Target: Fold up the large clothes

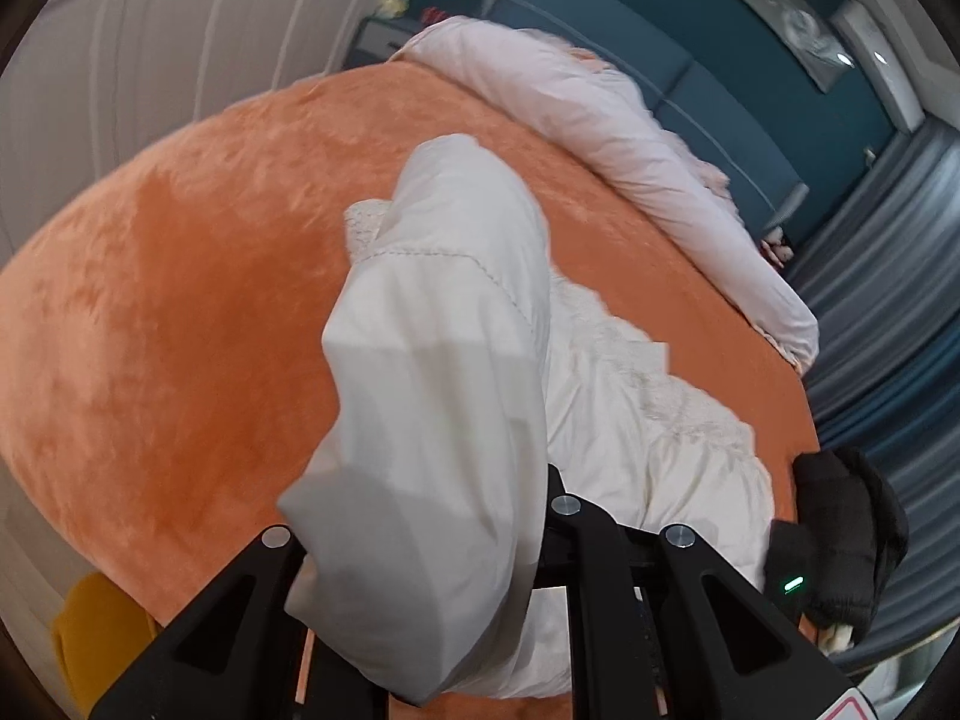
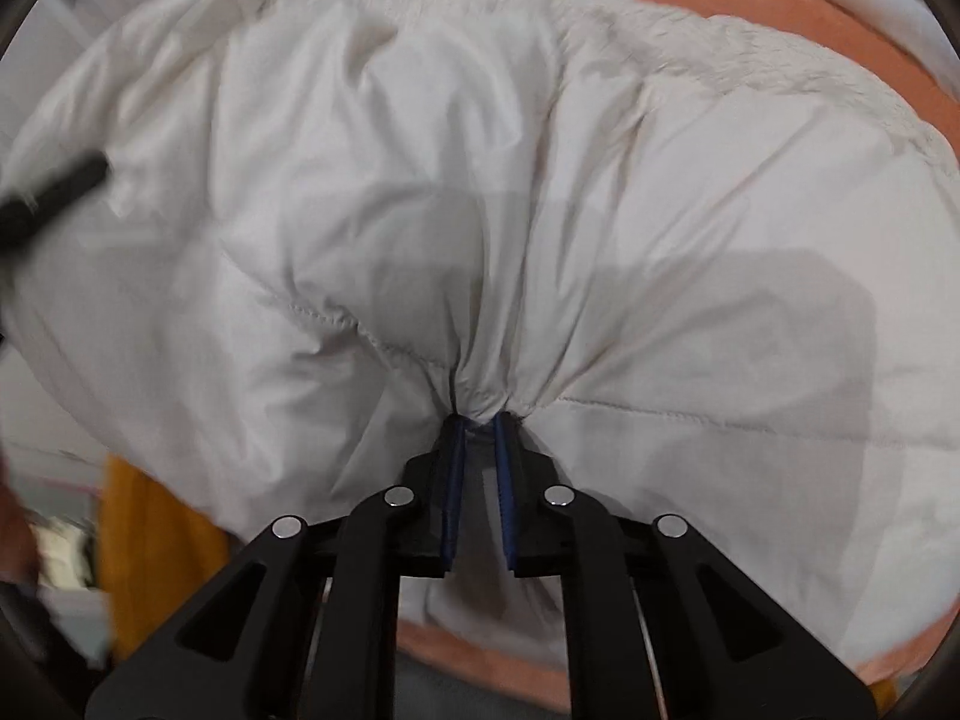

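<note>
With my left gripper (image 1: 420, 540) clamped on a raised sleeve and my right gripper (image 2: 480, 426) pinched tight on a bunch of the white padded jacket (image 2: 480, 210), it lay rumpled on the orange bed (image 1: 180, 300), hardly folded, most folds remaining.

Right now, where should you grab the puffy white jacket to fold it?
Grip the white jacket at a stitched seam, coming from above, as the right tool does: it is shut on a pinch of the thin shell there. The padding is too bulky to clamp. The left tool holds a lifted sleeve the same way.
</note>
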Tool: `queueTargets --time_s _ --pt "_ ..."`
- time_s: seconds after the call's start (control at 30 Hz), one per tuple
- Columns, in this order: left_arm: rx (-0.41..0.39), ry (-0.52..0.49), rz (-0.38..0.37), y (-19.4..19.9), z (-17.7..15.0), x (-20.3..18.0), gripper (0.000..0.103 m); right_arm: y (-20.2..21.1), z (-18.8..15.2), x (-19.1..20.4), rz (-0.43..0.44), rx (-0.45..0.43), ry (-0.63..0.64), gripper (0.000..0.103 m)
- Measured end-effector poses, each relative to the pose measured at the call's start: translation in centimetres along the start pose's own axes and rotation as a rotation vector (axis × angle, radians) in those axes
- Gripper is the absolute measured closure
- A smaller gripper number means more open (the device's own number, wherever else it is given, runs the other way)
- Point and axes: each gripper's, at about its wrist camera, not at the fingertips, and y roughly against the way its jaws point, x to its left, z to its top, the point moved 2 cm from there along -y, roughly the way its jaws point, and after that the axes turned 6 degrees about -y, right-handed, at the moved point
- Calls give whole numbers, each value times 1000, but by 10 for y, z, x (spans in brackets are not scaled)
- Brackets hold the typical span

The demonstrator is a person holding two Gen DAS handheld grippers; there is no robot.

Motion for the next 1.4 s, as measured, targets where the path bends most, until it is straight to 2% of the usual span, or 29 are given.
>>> queueTargets --time_s 0.1,0.17,0.2,0.27,0.3,0.37,0.6,0.67,0.7,0.8,0.87,0.93,1.07,1.17,1.27,1.3,1.37,1.4 --pt "-17 -74 2 7 5 -25 92 43 14 -14 38 -127 -54 93" --pt "-29 -108 -4 10 8 -41 92 49 33 -30 45 -163 -98 93" --pt "-31 -116 -10 10 10 -46 92 41 39 -37 50 -152 -121 93" --pt "-38 -136 -23 13 12 -58 92 12 48 -48 87 -76 -169 93" --pt "-37 -153 -35 13 14 -67 92 -11 49 -50 119 -30 -178 97" --pt "-23 -193 -55 11 14 -84 92 -29 47 -50 133 -48 -165 100" --pt "8 -504 -44 -22 -19 -184 92 -49 54 -57 225 -18 -175 103" --pt "18 -568 -26 -39 -30 -205 92 -53 55 -65 292 -4 -196 103" --pt "20 -603 -25 -46 -35 -215 92 -53 54 -74 355 6 -220 103" --pt "15 -701 -42 -53 -45 -246 92 -35 46 -98 476 38 -290 103" --pt "29 -745 -54 -60 -51 -263 92 -4 31 -128 575 -7 -343 100" --pt "71 -762 -66 -74 -59 -275 92 24 14 -158 625 -63 -381 100" --pt "127 -840 -63 -97 -88 -295 92 93 -34 -238 578 -236 -496 99" --pt "159 -945 -52 -116 -123 -311 92 130 -63 -269 446 -315 -513 99" --pt "155 -1041 -24 -131 -157 -322 92 169 -76 -274 359 -402 -462 96" --pt "148 -1063 -15 -135 -165 -324 92 175 -77 -269 349 -422 -452 90" --pt "127 -1125 13 -141 -183 -329 92 201 -89 -254 328 -472 -412 84" --pt "115 -1148 25 -144 -190 -331 92 206 -76 -245 321 -493 -368 78"
